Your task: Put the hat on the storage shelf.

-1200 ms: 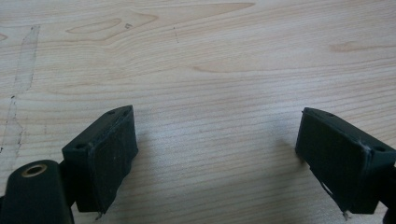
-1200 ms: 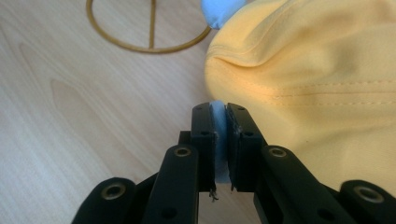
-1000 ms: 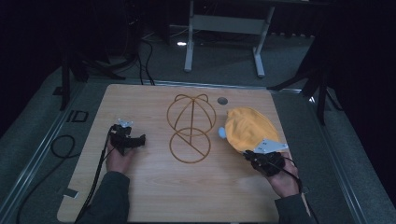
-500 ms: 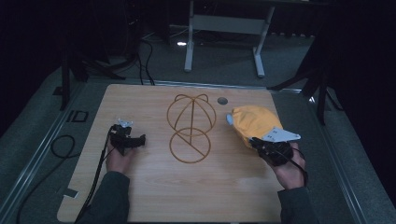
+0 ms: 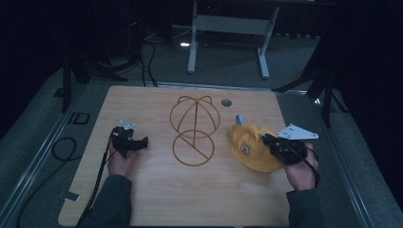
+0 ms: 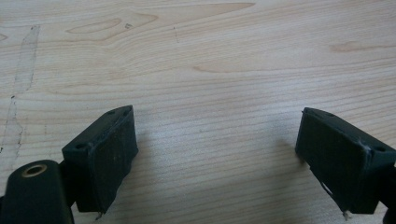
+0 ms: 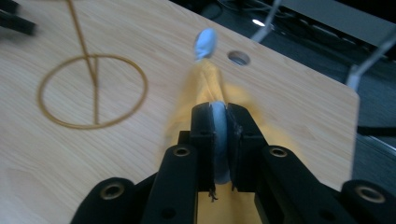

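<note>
A yellow cap (image 5: 249, 148) with a small logo lies on the right half of the wooden table (image 5: 157, 199). My right gripper (image 5: 267, 139) is shut on the cap's edge. In the right gripper view, its jaws pinch grey-lined yellow cloth (image 7: 210, 86), and a grey tab (image 7: 205, 43) sticks up at the cap's far end. A brass wire cap stand (image 5: 195, 128) sits mid-table, its ring base (image 7: 93, 91) flat on the wood. My left gripper (image 5: 142, 141) rests at the left, open over bare wood (image 6: 215, 70), with nothing between its pads (image 6: 109, 154).
A round hole (image 5: 226, 102) pierces the table behind the stand, seen too in the right gripper view as the hole (image 7: 239, 57). A cable (image 5: 62, 147) trails off the left side. A metal frame (image 5: 228, 28) stands on the floor beyond the far edge.
My right gripper has drawn the cap toward the near edge and turned it, so its logo now faces up. The left gripper has stayed where it was.
</note>
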A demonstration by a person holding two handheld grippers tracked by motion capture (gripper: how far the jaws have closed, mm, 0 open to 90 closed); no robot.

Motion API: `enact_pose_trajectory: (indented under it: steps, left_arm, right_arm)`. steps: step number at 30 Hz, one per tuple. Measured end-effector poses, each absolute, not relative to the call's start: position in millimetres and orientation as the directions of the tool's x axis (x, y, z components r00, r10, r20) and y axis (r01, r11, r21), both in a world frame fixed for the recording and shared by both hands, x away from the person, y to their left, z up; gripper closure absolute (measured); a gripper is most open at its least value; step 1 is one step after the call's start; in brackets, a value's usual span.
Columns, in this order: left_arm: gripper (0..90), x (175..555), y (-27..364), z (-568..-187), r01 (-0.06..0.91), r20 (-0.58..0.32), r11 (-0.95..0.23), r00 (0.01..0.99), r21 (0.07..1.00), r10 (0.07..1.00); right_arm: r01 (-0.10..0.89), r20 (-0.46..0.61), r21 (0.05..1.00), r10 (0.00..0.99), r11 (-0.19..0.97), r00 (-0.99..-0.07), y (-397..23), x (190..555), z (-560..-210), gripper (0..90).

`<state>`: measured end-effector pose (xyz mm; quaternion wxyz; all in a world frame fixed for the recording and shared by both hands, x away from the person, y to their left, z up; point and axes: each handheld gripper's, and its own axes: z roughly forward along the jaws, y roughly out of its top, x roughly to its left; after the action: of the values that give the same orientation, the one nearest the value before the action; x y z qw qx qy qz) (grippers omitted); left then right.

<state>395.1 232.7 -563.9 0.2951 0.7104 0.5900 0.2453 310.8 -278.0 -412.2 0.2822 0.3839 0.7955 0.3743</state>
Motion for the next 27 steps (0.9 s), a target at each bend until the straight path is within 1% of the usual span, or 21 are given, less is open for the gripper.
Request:
enact_pose_trajectory:
  steps: [2,6,10,17,27]
  left_arm:
    - [12.8,395.1,232.7,-563.9,0.694,0.0,-0.129,0.183,0.709,0.983]
    - [12.8,395.1,232.7,-563.9,0.694,0.0,-0.13,0.183,0.709,0.983]
    - [12.8,395.1,232.7,-563.9,0.694,0.0,-0.13,0.183,0.709,0.983]
    - [12.8,395.1,232.7,-563.9,0.694,0.0,-0.13,0.184,0.709,0.983]
    - [12.8,395.1,232.8,-563.8,0.694,0.0,-0.13,0.184,0.708,0.983]
  right_arm:
    - [0.414,-0.149,0.812,0.832,0.412,-0.535,-280.0,310.8,-413.6,80.7]
    - [0.422,-0.14,0.812,0.837,0.402,-0.529,-284.1,310.8,-413.6,75.0]
    - [0.43,-0.14,0.802,0.831,0.415,-0.539,-286.7,312.5,-411.0,71.9]
    - [0.453,-0.134,0.781,0.823,0.43,-0.551,-288.1,317.7,-415.6,70.8]
    - [0.467,-0.139,0.754,0.806,0.463,-0.575,-289.8,323.1,-416.8,67.0]
